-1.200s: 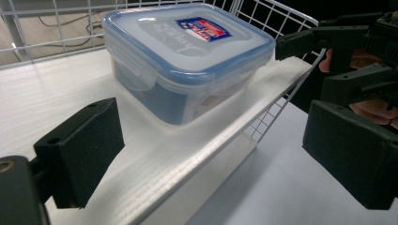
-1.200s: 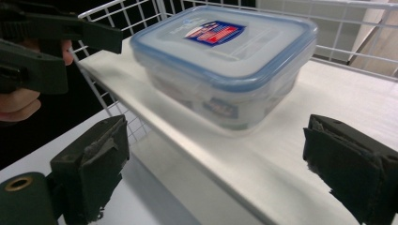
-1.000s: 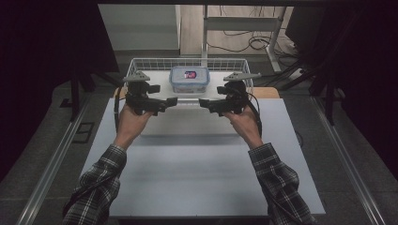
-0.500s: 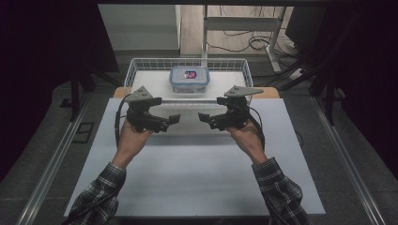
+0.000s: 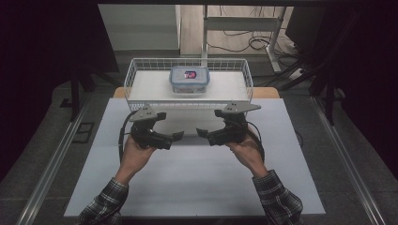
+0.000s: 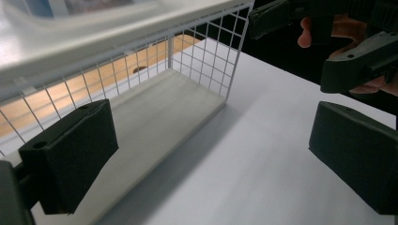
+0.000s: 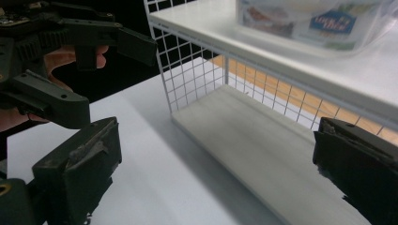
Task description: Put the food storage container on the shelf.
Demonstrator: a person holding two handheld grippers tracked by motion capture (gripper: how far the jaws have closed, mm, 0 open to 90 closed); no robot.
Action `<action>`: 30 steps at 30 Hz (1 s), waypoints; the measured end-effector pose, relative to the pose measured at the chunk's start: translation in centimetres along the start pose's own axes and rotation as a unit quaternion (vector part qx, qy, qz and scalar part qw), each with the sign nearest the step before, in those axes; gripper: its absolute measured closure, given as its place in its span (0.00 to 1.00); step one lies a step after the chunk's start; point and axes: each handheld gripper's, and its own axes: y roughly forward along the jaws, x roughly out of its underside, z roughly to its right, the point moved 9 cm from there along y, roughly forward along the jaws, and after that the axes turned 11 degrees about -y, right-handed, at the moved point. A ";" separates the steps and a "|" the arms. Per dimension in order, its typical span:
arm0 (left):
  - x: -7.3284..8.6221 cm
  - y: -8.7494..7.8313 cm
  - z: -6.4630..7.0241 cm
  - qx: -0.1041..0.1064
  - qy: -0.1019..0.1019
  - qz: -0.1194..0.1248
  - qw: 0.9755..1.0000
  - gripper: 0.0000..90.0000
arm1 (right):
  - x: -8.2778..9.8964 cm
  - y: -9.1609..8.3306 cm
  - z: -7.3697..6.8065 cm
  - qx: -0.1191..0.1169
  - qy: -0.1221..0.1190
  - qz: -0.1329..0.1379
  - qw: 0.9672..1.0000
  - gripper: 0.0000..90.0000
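Jaws stand wide and empty on both tools: in the high view the left gripper (image 5: pixel 174 137) and the right gripper (image 5: pixel 201 133) face each other tip to tip over the white tabletop (image 5: pixel 197 183), just before the near edge of the wire basket (image 5: pixel 187 62). One clear lidded food container (image 5: pixel 189 78) sits at the middle of the basket's white floor, apart from both grippers, probably what the two hands are squaring up to.

From the left gripper view, its two black pads (image 6: pixel 72 152) frame the basket's near corner (image 6: pixel 206 51), nothing between them.

Seen from the right gripper view, the right tool's jaws have just been opening, with nothing between them; the container (image 7: pixel 314 21) lies beyond the mesh.
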 end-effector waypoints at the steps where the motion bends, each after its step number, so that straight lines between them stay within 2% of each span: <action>1: 0.6 0.0 -0.1 0.001 -0.006 0.004 1.000 0.01 | 0.3 0.1 0.0 0.001 -0.003 -0.006 1.000 0.01; 8: 2.2 0.0 -0.8 0.001 -0.024 0.010 1.000 0.01 | 1.3 0.3 -0.5 0.001 -0.008 -0.018 1.000 0.01; 11: 3.4 0.1 -1.3 -0.006 -0.026 -0.002 1.000 0.01 | 2.0 0.5 -0.8 -0.001 -0.006 -0.024 1.000 0.01; 16: 4.5 0.0 -1.4 -0.009 -0.030 -0.007 0.999 0.01 | 2.7 0.6 -1.2 -0.003 -0.006 -0.029 1.000 0.01; 24: 6.5 0.2 -1.1 -0.009 -0.036 -0.018 0.999 0.01 | 4.9 1.1 -2.0 -0.008 -0.009 -0.050 0.999 0.00; 27: 7.6 0.1 -1.0 -0.010 -0.036 -0.024 0.999 0.01 | 5.8 1.1 -2.2 0.000 -0.006 -0.054 0.999 0.00; 30: 8.0 -0.1 -0.9 -0.014 -0.034 -0.026 0.999 0.01 | 6.3 1.0 -2.3 0.001 -0.005 -0.056 0.998 0.00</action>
